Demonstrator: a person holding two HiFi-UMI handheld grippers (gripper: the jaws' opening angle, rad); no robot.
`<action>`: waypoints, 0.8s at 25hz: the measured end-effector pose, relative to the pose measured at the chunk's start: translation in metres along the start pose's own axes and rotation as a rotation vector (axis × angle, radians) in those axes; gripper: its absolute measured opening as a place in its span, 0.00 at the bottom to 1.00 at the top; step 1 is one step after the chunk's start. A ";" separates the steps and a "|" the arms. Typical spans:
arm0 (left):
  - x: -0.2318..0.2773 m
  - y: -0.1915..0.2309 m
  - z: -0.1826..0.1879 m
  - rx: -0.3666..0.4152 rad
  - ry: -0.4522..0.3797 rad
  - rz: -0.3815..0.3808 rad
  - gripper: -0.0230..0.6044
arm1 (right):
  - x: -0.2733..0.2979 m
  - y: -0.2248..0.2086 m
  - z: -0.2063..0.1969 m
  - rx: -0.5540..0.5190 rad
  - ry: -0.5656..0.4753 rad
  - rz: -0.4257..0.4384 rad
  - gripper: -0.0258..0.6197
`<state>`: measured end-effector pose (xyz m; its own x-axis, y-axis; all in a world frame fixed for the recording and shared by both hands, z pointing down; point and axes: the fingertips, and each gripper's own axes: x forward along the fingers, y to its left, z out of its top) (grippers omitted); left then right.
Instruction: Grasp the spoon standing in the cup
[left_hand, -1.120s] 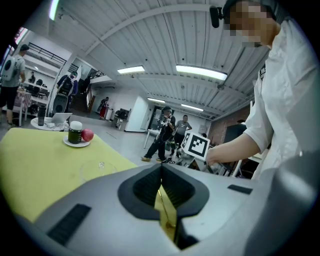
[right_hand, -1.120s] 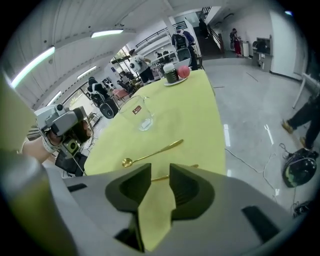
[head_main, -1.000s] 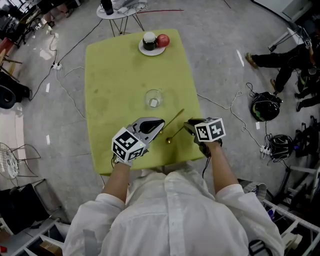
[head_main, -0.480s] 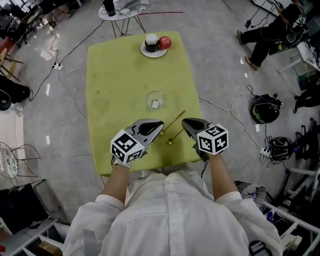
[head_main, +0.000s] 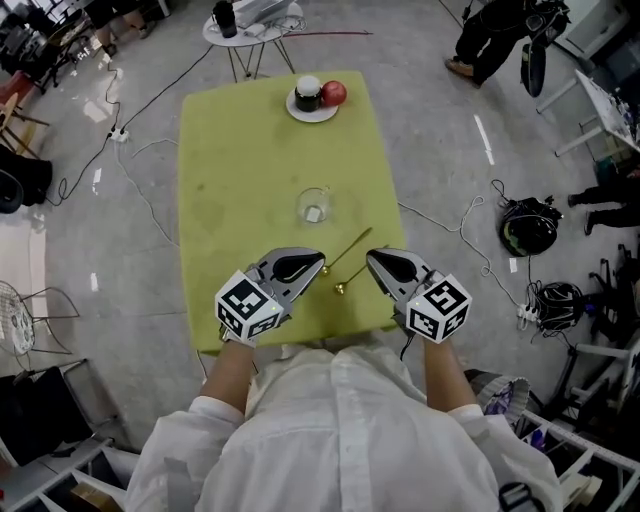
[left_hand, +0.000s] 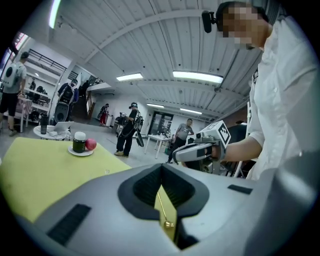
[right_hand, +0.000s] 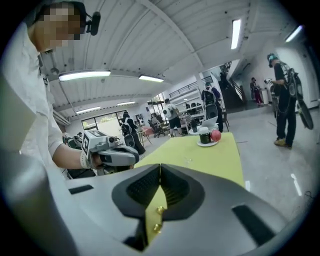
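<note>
Your left gripper (head_main: 316, 262) and right gripper (head_main: 372, 258), its jaws just closed, are both pinched empty, and the thin gold metal spoon (head_main: 354, 259) lies flat between them, outside the clear glass cup (head_main: 313, 205), so a grab may skid off it.

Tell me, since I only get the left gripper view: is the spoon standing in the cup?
Observer: No. The head view shows the spoon lying flat on the table, outside the cup.
Operator: And the other hand's jaws?
Observer: The right hand-held gripper has just been closing; its own view shows the jaws together, nothing between them.
Operator: Where is the cup?
Observer: Upright mid-table, beyond the spoon's handle end, apart from it.
</note>
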<state>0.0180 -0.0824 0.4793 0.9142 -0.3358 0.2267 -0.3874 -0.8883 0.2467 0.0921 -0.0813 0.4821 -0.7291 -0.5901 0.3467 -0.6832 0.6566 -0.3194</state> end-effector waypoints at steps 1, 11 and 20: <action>-0.002 -0.002 0.002 0.004 -0.004 -0.001 0.04 | -0.002 0.003 0.003 -0.012 -0.012 0.006 0.05; -0.021 -0.013 0.014 0.042 -0.036 -0.004 0.04 | -0.006 0.028 0.009 -0.057 -0.041 0.032 0.04; -0.037 -0.025 0.018 0.071 -0.031 -0.022 0.04 | -0.012 0.052 0.014 -0.074 -0.082 0.010 0.04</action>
<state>-0.0041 -0.0538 0.4477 0.9260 -0.3250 0.1920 -0.3592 -0.9150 0.1839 0.0647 -0.0473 0.4493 -0.7385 -0.6179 0.2699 -0.6736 0.6934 -0.2557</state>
